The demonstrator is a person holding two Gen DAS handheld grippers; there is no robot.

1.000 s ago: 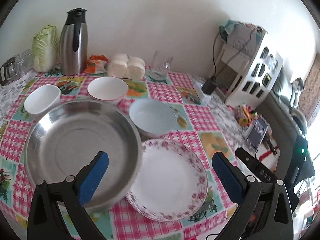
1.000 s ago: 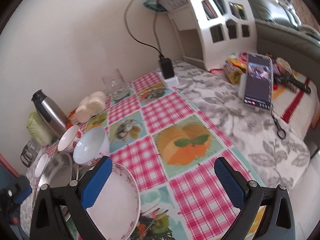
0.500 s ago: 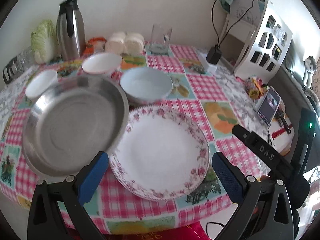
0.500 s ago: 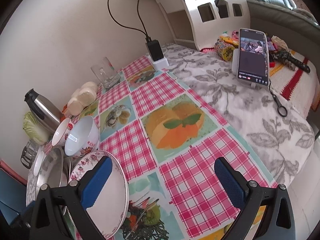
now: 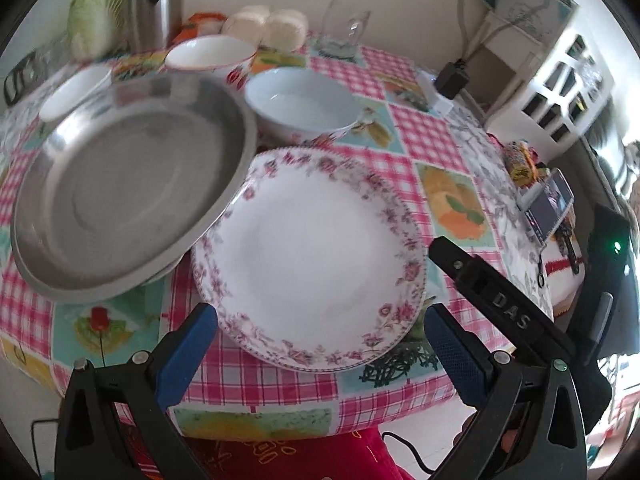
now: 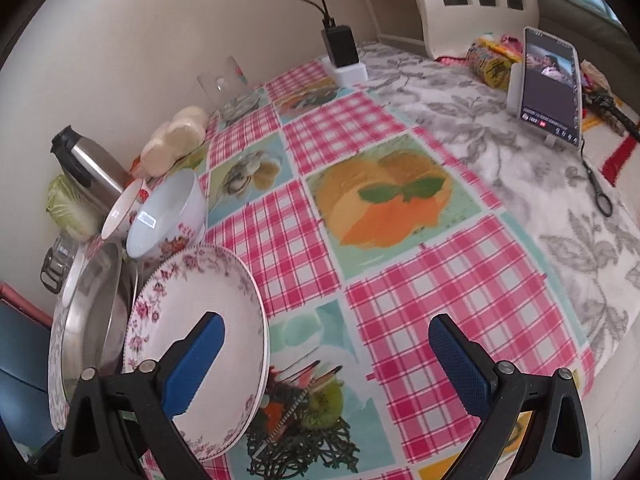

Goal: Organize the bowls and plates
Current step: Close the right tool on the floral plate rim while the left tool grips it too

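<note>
A white plate with a pink floral rim (image 5: 308, 256) lies near the table's front edge; it also shows in the right wrist view (image 6: 200, 320). A large steel pan (image 5: 128, 184) sits to its left, overlapping its rim. Behind stand a pale blue bowl (image 5: 300, 100), a red-rimmed white bowl (image 5: 208, 52) and a small white bowl (image 5: 76, 88). My left gripper (image 5: 320, 344) is open and empty, just in front of the floral plate. My right gripper (image 6: 326, 360) is open and empty over the tablecloth, its left finger above the plate's right edge.
A steel thermos (image 5: 154, 0), a cabbage (image 5: 92, 16), white buns (image 5: 276, 26) and a glass (image 5: 346, 28) line the wall. A charger block (image 6: 340, 46), a phone on a stand (image 6: 550, 84) and a white shelf unit (image 5: 552, 60) stand at the right.
My left gripper has moved right and closer to the floral plate, which now fills the space between its fingers. My right gripper has dropped lower toward the table beside the plate.
</note>
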